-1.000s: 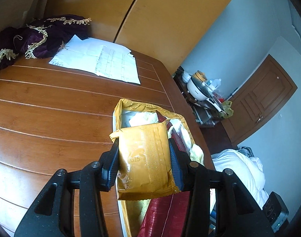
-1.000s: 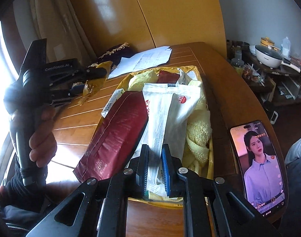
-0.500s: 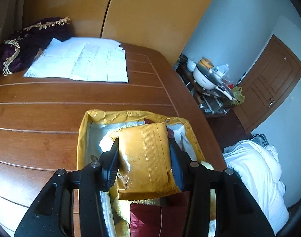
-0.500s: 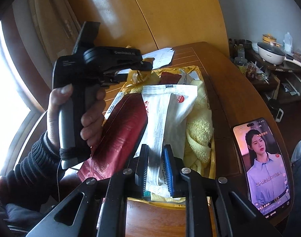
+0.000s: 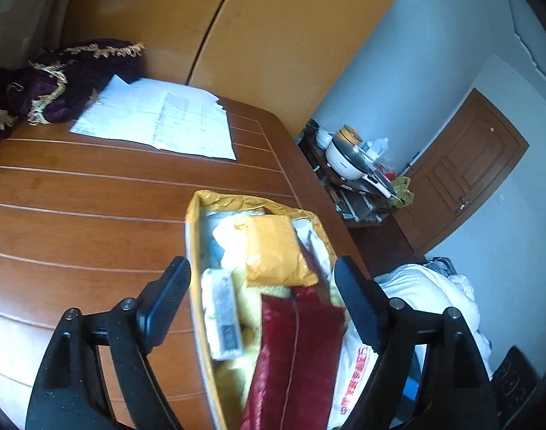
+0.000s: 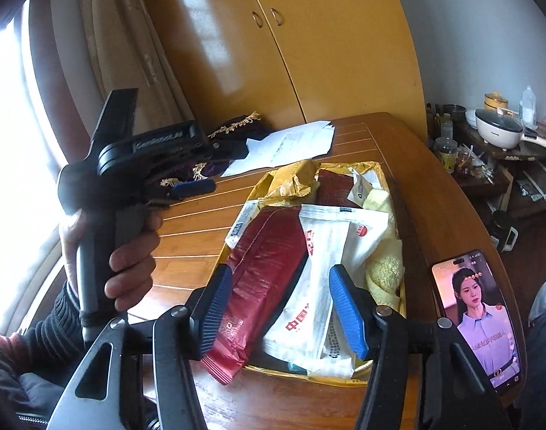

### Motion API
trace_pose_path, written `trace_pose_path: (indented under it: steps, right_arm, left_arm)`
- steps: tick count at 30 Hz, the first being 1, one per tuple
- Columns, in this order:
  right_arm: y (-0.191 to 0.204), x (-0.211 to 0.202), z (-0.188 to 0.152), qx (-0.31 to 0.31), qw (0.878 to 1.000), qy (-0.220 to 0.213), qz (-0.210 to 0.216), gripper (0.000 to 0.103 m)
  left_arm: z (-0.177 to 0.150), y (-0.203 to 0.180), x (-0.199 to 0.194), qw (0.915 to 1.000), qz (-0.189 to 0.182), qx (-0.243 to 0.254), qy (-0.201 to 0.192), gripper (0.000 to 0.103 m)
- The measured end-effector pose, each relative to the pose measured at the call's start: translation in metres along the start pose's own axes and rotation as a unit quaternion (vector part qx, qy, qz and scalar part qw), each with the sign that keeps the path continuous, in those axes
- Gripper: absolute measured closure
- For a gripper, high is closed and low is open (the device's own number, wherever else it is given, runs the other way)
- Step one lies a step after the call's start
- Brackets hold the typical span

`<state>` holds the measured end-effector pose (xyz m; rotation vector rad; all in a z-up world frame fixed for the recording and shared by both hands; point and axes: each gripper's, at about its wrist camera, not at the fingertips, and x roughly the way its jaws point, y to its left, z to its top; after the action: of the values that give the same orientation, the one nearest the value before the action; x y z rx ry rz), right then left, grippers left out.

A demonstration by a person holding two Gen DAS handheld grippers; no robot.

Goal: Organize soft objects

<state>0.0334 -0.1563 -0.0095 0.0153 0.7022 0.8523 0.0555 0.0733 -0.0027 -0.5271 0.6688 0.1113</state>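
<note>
A gold tray (image 5: 237,199) (image 6: 377,170) on the wooden table holds soft packs. The yellow packet (image 5: 273,251) (image 6: 294,179) lies at its far end, free of any grip. My left gripper (image 5: 262,286) is open, hovering above the tray's left side with nothing between its fingers. In the right wrist view a hand holds the left gripper (image 6: 212,166) left of the tray. My right gripper (image 6: 280,304) is open over the tray's near end. A dark red pouch (image 6: 266,268) (image 5: 294,358) and a white pouch (image 6: 330,261) lie below it. A yellow towel (image 6: 384,268) sits at the right.
A phone (image 6: 477,319) with a lit screen lies near the table's right edge. White papers (image 5: 158,122) and a purple fringed cloth (image 5: 58,82) lie at the far end by the wardrobe. A side table with a cooker (image 5: 348,161) stands beyond the table.
The left gripper opened and let the yellow packet down into the tray, then drew back to the left. The right gripper opened and let go of the white pouch.
</note>
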Motion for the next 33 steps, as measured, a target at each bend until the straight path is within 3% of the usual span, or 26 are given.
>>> trace_pose_path:
  steps: [4, 7, 12, 16, 33]
  right_arm:
    - [0.007, 0.007, 0.004, 0.006, 1.000, 0.001, -0.001, 0.043]
    - [0.010, 0.012, 0.008, 0.014, 1.000, 0.005, -0.002, 0.042]
    - [0.018, 0.011, 0.016, 0.006, 1.000, -0.008, -0.005, 0.024]
    - [0.023, 0.014, 0.018, -0.002, 1.000, -0.002, -0.009, 0.024]
    - [0.019, 0.011, 0.019, 0.000, 1.000, -0.001, -0.001, 0.024]
  left_arm:
    - [-0.035, 0.010, -0.030, 0.9985, 0.040, 0.023, -0.029, 0.020]
    - [-0.052, 0.005, -0.037, 0.9952, 0.069, 0.065, -0.025, 0.020]
    - [-0.064, -0.002, -0.040, 0.9894, 0.102, 0.101, -0.022, 0.020]
    - [-0.069, -0.002, -0.046, 0.9865, 0.120, 0.104, -0.040, 0.020]
    - [-0.079, -0.016, -0.039, 0.9832, 0.133, 0.123, -0.025, 0.020]
